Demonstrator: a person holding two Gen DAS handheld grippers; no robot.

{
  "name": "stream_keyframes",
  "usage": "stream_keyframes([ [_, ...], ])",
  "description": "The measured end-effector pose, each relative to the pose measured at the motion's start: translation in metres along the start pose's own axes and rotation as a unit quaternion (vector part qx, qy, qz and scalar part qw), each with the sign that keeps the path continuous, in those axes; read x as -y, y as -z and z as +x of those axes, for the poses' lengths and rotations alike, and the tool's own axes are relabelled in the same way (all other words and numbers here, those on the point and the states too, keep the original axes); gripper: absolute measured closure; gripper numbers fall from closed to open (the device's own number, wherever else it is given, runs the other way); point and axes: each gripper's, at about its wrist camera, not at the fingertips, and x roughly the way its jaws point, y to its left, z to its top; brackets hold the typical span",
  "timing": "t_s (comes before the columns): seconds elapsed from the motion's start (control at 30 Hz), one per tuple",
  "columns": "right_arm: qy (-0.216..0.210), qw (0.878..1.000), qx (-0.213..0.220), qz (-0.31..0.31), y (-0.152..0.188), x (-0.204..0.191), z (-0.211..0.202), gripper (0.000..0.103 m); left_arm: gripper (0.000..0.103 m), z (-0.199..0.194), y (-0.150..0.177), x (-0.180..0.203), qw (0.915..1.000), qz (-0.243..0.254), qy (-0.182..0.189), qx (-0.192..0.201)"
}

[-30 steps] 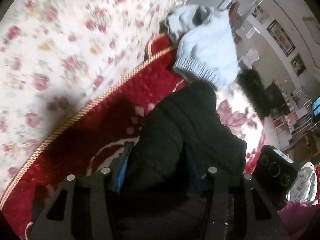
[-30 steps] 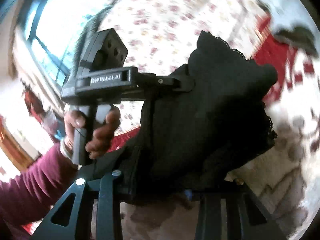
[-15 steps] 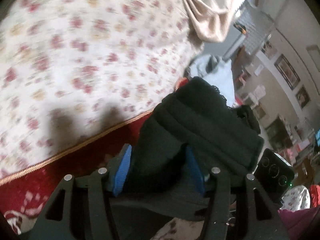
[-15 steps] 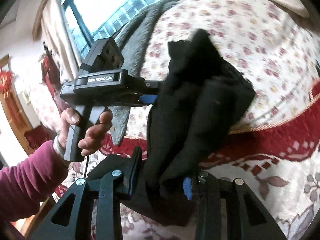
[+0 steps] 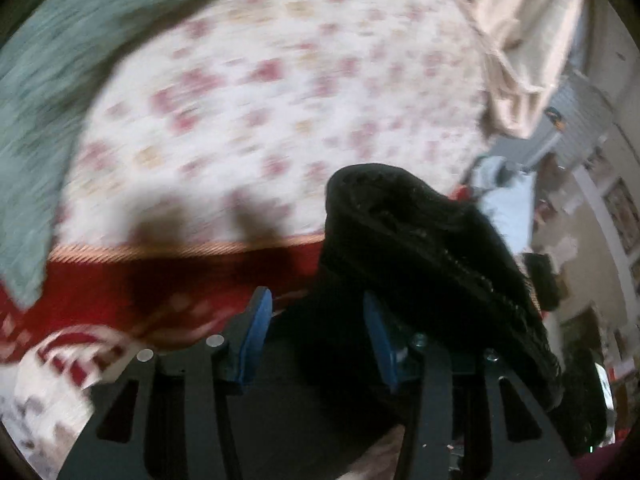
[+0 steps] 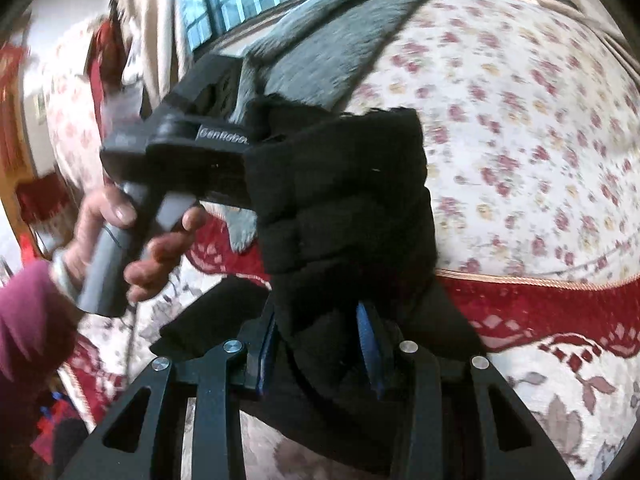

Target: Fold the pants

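Both the left gripper [image 5: 316,332] and right gripper [image 6: 318,346] held the bunched black pants [image 6: 344,208], now lifted from the red rug toward the floral bedspread [image 5: 280,80], still unfolded.

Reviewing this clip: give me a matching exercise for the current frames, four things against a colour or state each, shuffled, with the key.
Things:
1. black pants
2. grey fuzzy blanket
3. left gripper
4. bedspread

Colour or state:
A. white with a pink flower print
B. bunched up, held off the bed by both grippers
C. lying near the window
D. blue-padded fingers with cloth between them

Pairs: 1-B, 2-C, 3-D, 4-A
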Motion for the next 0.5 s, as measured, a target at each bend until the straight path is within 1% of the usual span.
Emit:
stream_keyframes([
  [0.07,0.003,1.0,-0.01,-0.013,0.007,-0.02,0.017,0.06,0.054,-0.006,0.016,-0.032,0.999,-0.026,-0.035,-0.012],
  [0.1,0.003,1.0,-0.02,-0.019,0.013,-0.032,0.029,0.059,0.054,-0.012,0.028,-0.052,0.997,-0.041,-0.063,-0.018],
  [0.13,0.001,0.999,-0.028,-0.021,0.017,-0.038,0.036,0.056,0.054,-0.016,0.036,-0.065,0.9953,-0.051,-0.08,-0.019],
  [0.17,0.0,0.998,-0.048,-0.027,0.023,-0.047,0.047,0.055,0.054,-0.024,0.047,-0.083,0.9928,-0.071,-0.095,-0.018],
  [0.2,0.001,0.997,-0.072,-0.04,0.031,-0.058,0.059,0.051,0.054,-0.031,0.056,-0.098,0.9908,-0.09,-0.1,-0.018],
  [0.23,-0.007,0.995,-0.085,-0.049,0.037,-0.065,0.065,0.044,0.052,-0.042,0.068,-0.114,0.9882,-0.112,-0.103,-0.012],
  [0.27,-0.019,0.994,-0.093,-0.055,0.042,-0.071,0.068,0.04,0.042,-0.05,0.075,-0.122,0.9865,-0.127,-0.104,0.0],
  [0.3,-0.033,0.993,-0.098,-0.062,0.047,-0.077,0.069,0.028,0.034,-0.06,0.083,-0.129,0.9846,-0.14,-0.103,0.018],
  [0.33,-0.044,0.993,-0.093,-0.064,0.05,-0.081,0.067,0.018,0.031,-0.069,0.087,-0.133,0.9832,-0.149,-0.1,0.034],
  [0.37,-0.05,0.993,-0.087,-0.065,0.051,-0.083,0.063,0.016,0.029,-0.078,0.092,-0.134,0.9822,-0.153,-0.096,0.051],
  [0.43,-0.068,0.992,-0.087,-0.058,0.05,-0.078,0.057,0.016,0.028,-0.089,0.096,-0.126,0.9825,-0.147,-0.091,0.07],
  [0.5,-0.113,0.989,-0.099,-0.015,0.045,-0.063,0.046,0.016,0.024,-0.095,0.096,-0.104,0.9844,-0.125,-0.096,0.079],
])
